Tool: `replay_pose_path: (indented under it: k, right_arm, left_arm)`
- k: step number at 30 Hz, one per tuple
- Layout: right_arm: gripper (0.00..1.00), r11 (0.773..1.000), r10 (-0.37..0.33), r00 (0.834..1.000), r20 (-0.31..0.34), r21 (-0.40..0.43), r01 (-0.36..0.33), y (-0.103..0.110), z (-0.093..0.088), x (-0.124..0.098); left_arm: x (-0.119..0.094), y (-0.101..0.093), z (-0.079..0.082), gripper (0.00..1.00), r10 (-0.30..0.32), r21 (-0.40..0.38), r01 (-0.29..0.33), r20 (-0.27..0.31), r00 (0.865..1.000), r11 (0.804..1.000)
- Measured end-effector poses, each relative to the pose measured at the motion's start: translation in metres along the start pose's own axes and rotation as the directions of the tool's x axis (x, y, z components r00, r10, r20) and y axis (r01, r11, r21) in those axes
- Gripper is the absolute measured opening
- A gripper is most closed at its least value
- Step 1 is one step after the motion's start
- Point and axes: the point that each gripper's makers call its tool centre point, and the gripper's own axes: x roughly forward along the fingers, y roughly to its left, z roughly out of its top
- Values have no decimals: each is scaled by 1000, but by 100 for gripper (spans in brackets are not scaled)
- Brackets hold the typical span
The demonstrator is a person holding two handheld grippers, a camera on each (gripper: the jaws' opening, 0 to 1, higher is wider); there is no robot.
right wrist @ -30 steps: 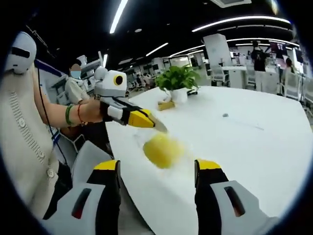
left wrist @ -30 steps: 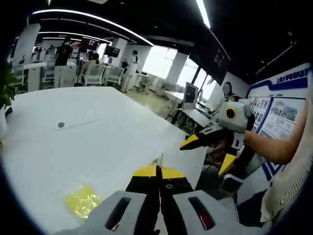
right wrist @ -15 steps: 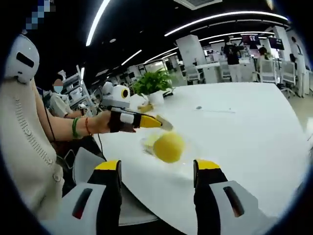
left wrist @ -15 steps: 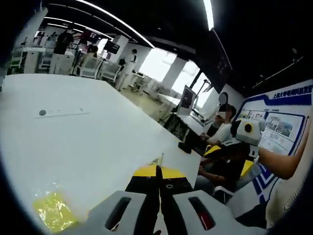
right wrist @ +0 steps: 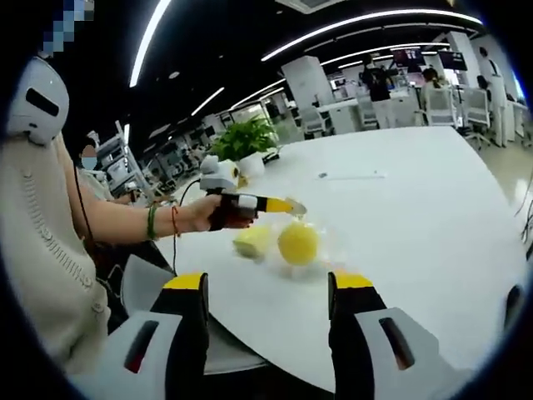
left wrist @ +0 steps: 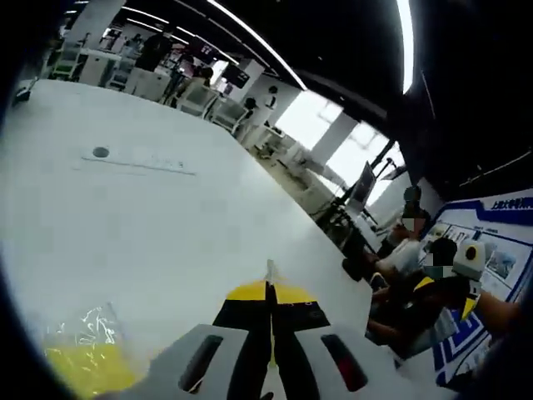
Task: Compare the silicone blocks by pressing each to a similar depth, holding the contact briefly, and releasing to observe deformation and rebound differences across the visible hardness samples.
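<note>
Two yellow silicone pieces lie in a clear plastic bag on the white table (right wrist: 416, 192): a round bright one (right wrist: 297, 243) and a paler one (right wrist: 252, 242) to its left. A hand holds my left gripper (right wrist: 291, 206) just above them, jaws shut, its tip over the round piece. In the left gripper view the left gripper (left wrist: 268, 289) is shut, with a thin pale sliver poking out between the tips. The yellow bag (left wrist: 83, 362) sits at that view's lower left. My right gripper (right wrist: 268, 283) stands open, short of the blocks, with nothing between its fingers.
A potted plant (right wrist: 243, 137) stands at the table's far left corner. A small dark dot (left wrist: 101, 152) and a faint line mark the tabletop. A grey chair (right wrist: 150, 279) is by the near table edge. People sit and stand at desks beyond.
The right gripper's view has drawn back, and a second, paler piece now shows beside the round one. The left gripper has come down closer over the pieces. Both stay as they were, shut and open.
</note>
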Motion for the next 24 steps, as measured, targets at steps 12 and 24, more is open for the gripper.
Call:
replay_pose_path:
  k: [12,24]
  right_arm:
    - [53,999,-15,1000,-26,40,16,-19,-11,3]
    - [52,999,13,999,-48,48,-10,-26,-15,13]
  left_arm:
    - [26,31,-23,0,65,-88,-66,-13,998,994]
    - [42,56,-40,0,152,-154,-153,-15,988,976]
